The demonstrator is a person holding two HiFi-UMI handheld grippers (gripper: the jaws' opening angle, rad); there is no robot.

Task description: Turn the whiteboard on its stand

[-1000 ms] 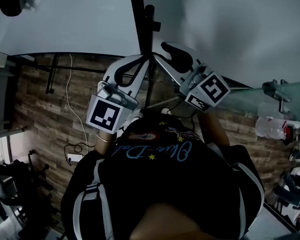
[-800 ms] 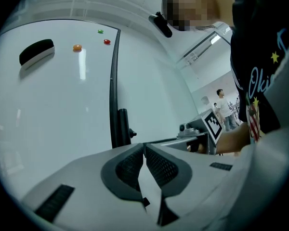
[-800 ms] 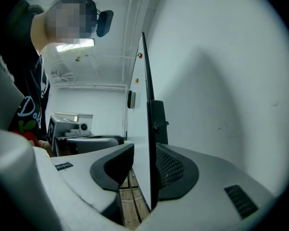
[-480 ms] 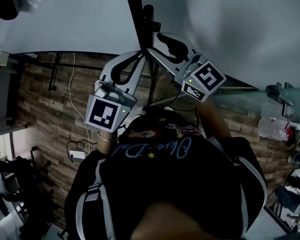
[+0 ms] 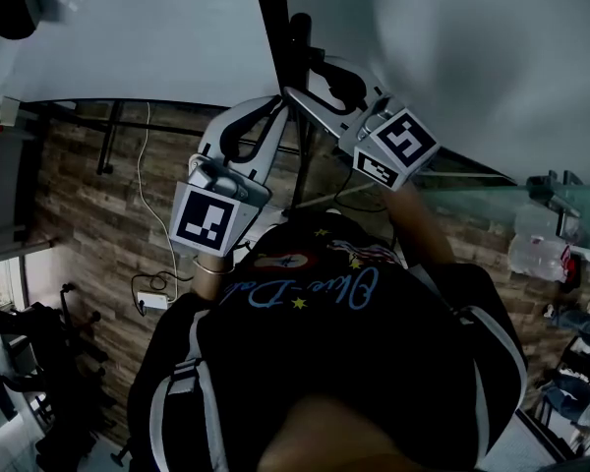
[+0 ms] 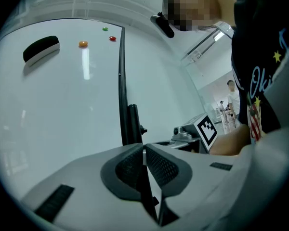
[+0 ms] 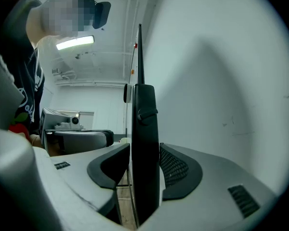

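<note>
The whiteboard (image 5: 147,37) fills the top of the head view, with a black upright post (image 5: 267,28) of its stand running down its middle. My left gripper (image 5: 285,106) reaches up to the post and is shut on the board's thin black edge (image 6: 143,150). An eraser (image 6: 41,49) and small coloured magnets (image 6: 83,44) stick to the board face (image 6: 62,109). My right gripper (image 5: 303,75) stands round the black post (image 7: 144,143). Its jaws are opening, and a gap shows between the left pad (image 7: 108,165) and the post.
Below lies a wood-pattern floor (image 5: 88,195) with a white cable (image 5: 143,195) and a power strip (image 5: 152,301). A glass tabletop (image 5: 492,200) with a bottle (image 5: 536,249) stands at the right. Dark equipment (image 5: 29,362) sits at the lower left.
My right gripper has slid up and left along the black post and its jaws have spread. The left gripper has stayed almost still on the board's edge.
</note>
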